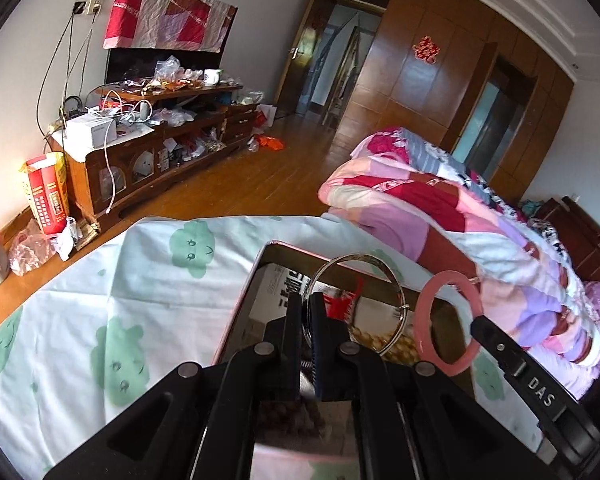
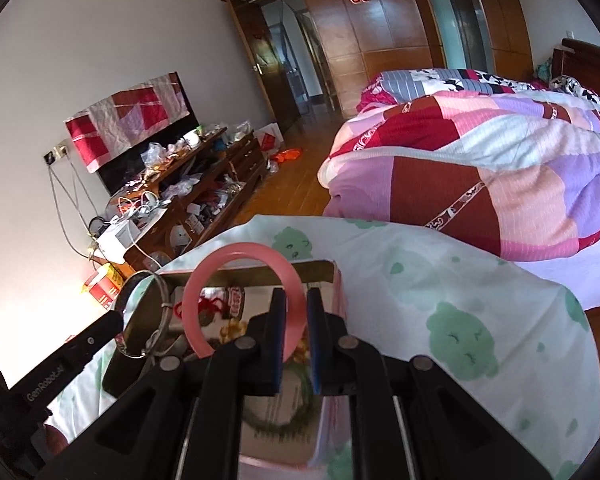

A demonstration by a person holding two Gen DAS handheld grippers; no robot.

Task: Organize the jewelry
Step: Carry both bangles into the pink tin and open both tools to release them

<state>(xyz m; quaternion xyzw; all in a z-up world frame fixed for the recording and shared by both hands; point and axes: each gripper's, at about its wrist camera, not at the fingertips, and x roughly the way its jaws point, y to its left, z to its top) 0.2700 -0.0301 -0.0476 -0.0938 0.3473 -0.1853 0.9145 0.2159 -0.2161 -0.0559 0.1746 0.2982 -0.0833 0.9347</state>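
My left gripper (image 1: 307, 308) is shut on a thin silver bangle (image 1: 384, 272) and holds it upright above an open pink metal box (image 1: 236, 320). My right gripper (image 2: 294, 304) is shut on a pink bangle (image 2: 208, 276), also upright over the same box (image 2: 338, 292). In the left wrist view the pink bangle (image 1: 424, 332) and the right gripper's finger (image 1: 500, 348) show at the right. In the right wrist view the silver bangle (image 2: 162, 312) and the left gripper's finger (image 2: 96, 332) show at the left. Beads and a red cord lie inside the box.
The box sits on a white cloth with green cloud prints (image 1: 100, 292) over a table. A folded patchwork quilt (image 2: 480, 168) lies on the bed to the right. A cluttered wooden TV cabinet (image 1: 160, 140) stands by the far wall across the wooden floor.
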